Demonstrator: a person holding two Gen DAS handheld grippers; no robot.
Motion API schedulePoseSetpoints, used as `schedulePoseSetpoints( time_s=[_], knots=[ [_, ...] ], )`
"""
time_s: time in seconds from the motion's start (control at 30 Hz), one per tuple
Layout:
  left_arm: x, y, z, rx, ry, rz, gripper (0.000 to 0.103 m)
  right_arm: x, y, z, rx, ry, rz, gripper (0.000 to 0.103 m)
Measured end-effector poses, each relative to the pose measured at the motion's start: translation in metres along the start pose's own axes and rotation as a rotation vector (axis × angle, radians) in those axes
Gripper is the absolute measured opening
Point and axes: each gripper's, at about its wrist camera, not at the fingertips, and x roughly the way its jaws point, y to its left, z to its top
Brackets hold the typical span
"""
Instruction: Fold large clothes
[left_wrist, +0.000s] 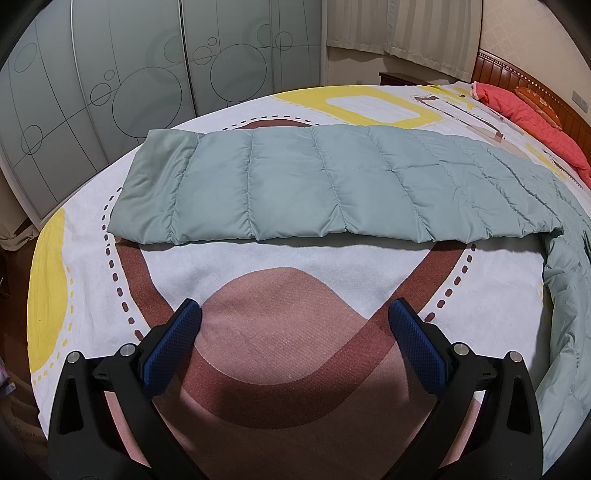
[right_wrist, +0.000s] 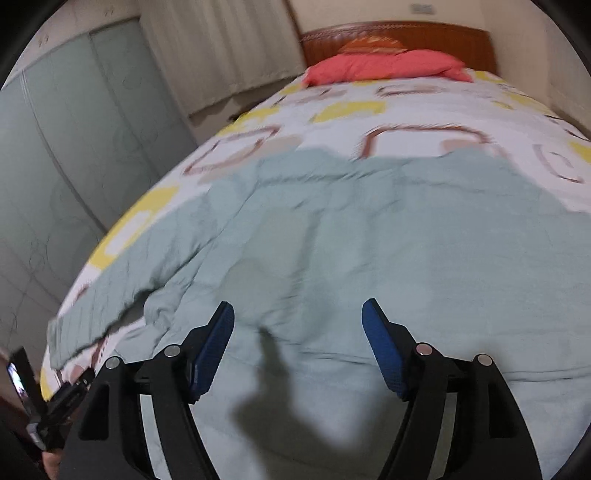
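Observation:
A large pale green quilted garment (left_wrist: 295, 184) lies spread on the bed. In the left wrist view one long quilted part of it stretches across the bed, and more of it runs down the right side. My left gripper (left_wrist: 294, 314) is open and empty, above the bedspread in front of that part. In the right wrist view the garment (right_wrist: 369, 240) fills the middle, with a sleeve-like part trailing to the lower left. My right gripper (right_wrist: 298, 314) is open and empty just above the green fabric. This view is blurred.
The bed has a patterned bedspread (left_wrist: 258, 350) in white, yellow and brown. A red pillow (right_wrist: 384, 66) lies at the wooden headboard (right_wrist: 399, 37). Sliding wardrobe doors (left_wrist: 110, 74) stand beyond the bed. The left gripper shows at the lower left of the right wrist view.

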Motion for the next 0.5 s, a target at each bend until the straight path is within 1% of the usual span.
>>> schedulePoseSetpoints(
  time_s=[0.03,0.1,0.13,0.17,0.23,0.3,0.37,0.4,0.43,0.5],
  knots=[
    [0.0,0.0,0.0,0.0,0.0,0.0,0.101,-0.016,-0.02,0.003,0.029,-0.031,-0.036,0.064],
    [0.0,0.0,0.0,0.0,0.0,0.001,0.101,-0.034,-0.051,0.008,0.072,-0.063,-0.105,0.052],
    [0.0,0.0,0.0,0.0,0.0,0.0,0.101,-0.044,-0.075,0.009,0.106,-0.07,-0.171,0.049],
    [0.0,0.0,0.0,0.0,0.0,0.001,0.101,-0.048,-0.093,0.008,0.133,-0.068,-0.217,0.048],
    [0.0,0.0,0.0,0.0,0.0,0.0,0.101,-0.052,-0.118,0.002,0.173,-0.059,-0.271,0.048],
    [0.0,0.0,0.0,0.001,0.0,0.002,0.101,-0.045,-0.138,-0.01,0.193,-0.023,-0.326,0.048],
    [0.0,0.0,0.0,0.0,0.0,0.0,0.101,-0.025,-0.153,-0.027,0.194,0.043,-0.347,0.047],
    [0.0,0.0,0.0,0.0,0.0,0.0,0.101,-0.018,-0.155,-0.034,0.177,0.042,-0.348,0.047],
    [0.0,0.0,0.0,0.0,0.0,0.0,0.101,-0.019,-0.153,-0.036,0.167,0.034,-0.351,0.048],
    [0.0,0.0,0.0,-0.001,0.0,-0.001,0.101,-0.022,-0.148,-0.027,0.159,0.059,-0.359,0.048]
  ],
)
